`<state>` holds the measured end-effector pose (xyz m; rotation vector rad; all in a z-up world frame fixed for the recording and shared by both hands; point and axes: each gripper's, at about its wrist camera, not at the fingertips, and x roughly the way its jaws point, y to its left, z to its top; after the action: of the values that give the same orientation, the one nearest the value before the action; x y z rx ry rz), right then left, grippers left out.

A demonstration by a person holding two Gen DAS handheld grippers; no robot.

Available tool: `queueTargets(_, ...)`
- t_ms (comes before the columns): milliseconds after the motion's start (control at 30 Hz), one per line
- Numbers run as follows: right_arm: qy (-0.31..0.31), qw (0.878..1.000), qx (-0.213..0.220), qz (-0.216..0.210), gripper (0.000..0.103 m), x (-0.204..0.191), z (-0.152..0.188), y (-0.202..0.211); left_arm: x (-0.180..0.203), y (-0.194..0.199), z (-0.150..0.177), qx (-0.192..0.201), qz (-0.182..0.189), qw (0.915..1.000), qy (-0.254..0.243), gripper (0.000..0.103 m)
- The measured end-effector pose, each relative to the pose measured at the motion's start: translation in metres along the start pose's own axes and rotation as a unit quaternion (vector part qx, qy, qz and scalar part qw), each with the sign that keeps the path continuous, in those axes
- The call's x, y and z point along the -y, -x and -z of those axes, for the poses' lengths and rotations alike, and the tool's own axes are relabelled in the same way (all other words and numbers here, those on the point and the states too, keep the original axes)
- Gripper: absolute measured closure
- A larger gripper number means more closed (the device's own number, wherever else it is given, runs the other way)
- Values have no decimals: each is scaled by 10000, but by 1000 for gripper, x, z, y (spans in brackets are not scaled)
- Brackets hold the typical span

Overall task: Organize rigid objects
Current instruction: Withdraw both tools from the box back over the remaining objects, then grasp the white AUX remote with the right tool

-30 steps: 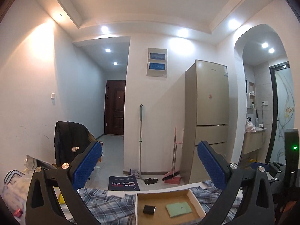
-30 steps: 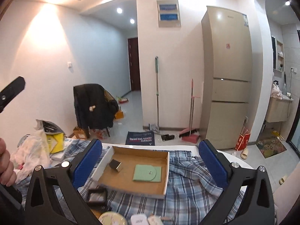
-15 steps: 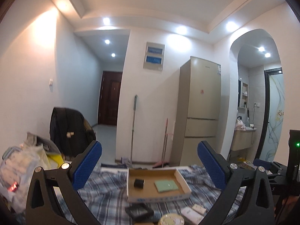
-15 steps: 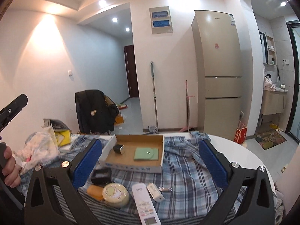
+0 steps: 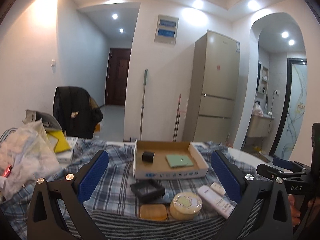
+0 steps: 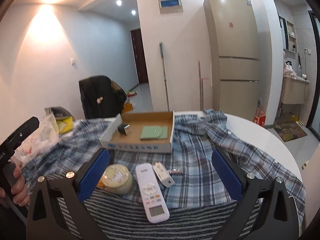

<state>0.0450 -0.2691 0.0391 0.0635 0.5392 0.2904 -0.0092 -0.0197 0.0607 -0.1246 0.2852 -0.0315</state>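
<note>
A shallow cardboard box lies on the plaid cloth, holding a small black cube and a green card. In front of it lie a black square frame, an orange case, a round cream tin, a white remote and a white adapter. My left gripper is open above these items, holding nothing. My right gripper is open above the remote and tin.
A white plastic bag and a yellow packet crowd the table's left side. The round white table's rim shows at right. A black jacket on a chair, a fridge and a mop stand behind.
Both grippers have pulled back and tilted down, so the box sits farther off and the loose items in front of it have come into view. Both stay open.
</note>
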Motion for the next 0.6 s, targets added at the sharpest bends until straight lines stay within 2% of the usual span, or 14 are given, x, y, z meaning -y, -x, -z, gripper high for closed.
queueTargets(200,200,9996,-184,-55,8,-2,9,-12,3,-9,14,-151,80,9998,-37,0)
queueTargets(267,279,9991,-301,-47,12,-4,13,-19,4,-12,19,-220,75,9997,-77,0)
queueTargets(600,477,9898,-1265,-454,24,-10,38,-67,8,-43,43,-665,117,9977,-51,0)
